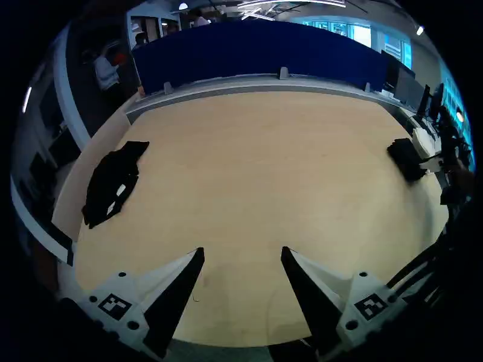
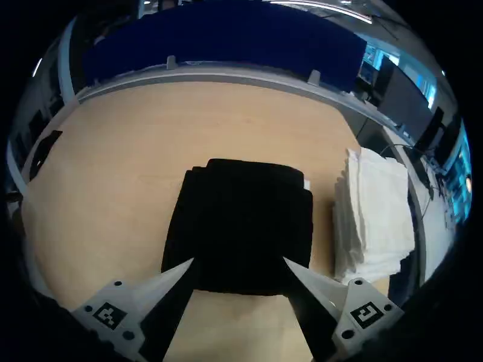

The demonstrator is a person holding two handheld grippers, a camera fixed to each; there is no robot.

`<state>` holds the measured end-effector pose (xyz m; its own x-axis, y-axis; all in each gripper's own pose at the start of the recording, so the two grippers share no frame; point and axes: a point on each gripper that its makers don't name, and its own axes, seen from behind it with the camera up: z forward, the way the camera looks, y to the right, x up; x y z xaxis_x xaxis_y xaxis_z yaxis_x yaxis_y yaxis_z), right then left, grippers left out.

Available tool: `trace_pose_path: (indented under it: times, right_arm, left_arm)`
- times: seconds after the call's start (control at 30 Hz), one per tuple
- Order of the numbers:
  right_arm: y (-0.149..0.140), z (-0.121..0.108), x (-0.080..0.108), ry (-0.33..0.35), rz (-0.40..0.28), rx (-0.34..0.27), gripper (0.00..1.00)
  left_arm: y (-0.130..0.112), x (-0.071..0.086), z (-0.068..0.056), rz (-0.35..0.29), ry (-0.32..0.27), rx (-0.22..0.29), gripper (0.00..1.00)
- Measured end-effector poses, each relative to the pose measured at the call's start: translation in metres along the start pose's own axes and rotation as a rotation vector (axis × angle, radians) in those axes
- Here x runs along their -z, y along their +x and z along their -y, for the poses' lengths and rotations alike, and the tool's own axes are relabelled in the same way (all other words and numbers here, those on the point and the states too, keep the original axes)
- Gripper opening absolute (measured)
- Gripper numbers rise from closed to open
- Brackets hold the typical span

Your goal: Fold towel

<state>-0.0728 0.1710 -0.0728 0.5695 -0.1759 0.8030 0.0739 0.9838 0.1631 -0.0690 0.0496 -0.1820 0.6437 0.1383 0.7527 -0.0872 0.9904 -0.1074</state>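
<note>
In the right gripper view a folded black towel stack [image 2: 241, 223] lies on the wooden table just ahead of my right gripper [image 2: 238, 260], whose fingers stand open over its near edge without pressing it. My left gripper [image 1: 243, 251] is open above bare table. A crumpled black towel [image 1: 113, 181] lies far to its left near the table edge. The folded black stack [image 1: 406, 158] appears far to the right in the left gripper view.
A stack of folded white towels [image 2: 375, 214] sits right of the black stack near the table's right edge. A blue partition [image 1: 259, 51] runs along the table's far side. Monitors and office gear [image 1: 435, 114] stand at right.
</note>
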Motion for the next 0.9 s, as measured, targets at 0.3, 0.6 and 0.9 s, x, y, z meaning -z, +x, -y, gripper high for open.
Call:
trace_pose_path:
  times: [0.3,0.6,0.9]
  right_arm:
    - [-0.018,0.003,-0.006,-0.002,0.026,0.009,0.94]
    - [0.000,0.007,0.009,-0.004,-0.033,0.017,0.94]
    - [0.007,0.010,0.016,-0.011,-0.062,-0.007,0.94]
  left_arm:
    - [-0.002,0.003,0.001,-0.003,0.007,0.006,0.95]
    - [-0.002,0.005,0.005,-0.005,0.010,0.009,0.94]
    - [0.002,0.003,0.005,-0.014,0.004,0.002,0.94]
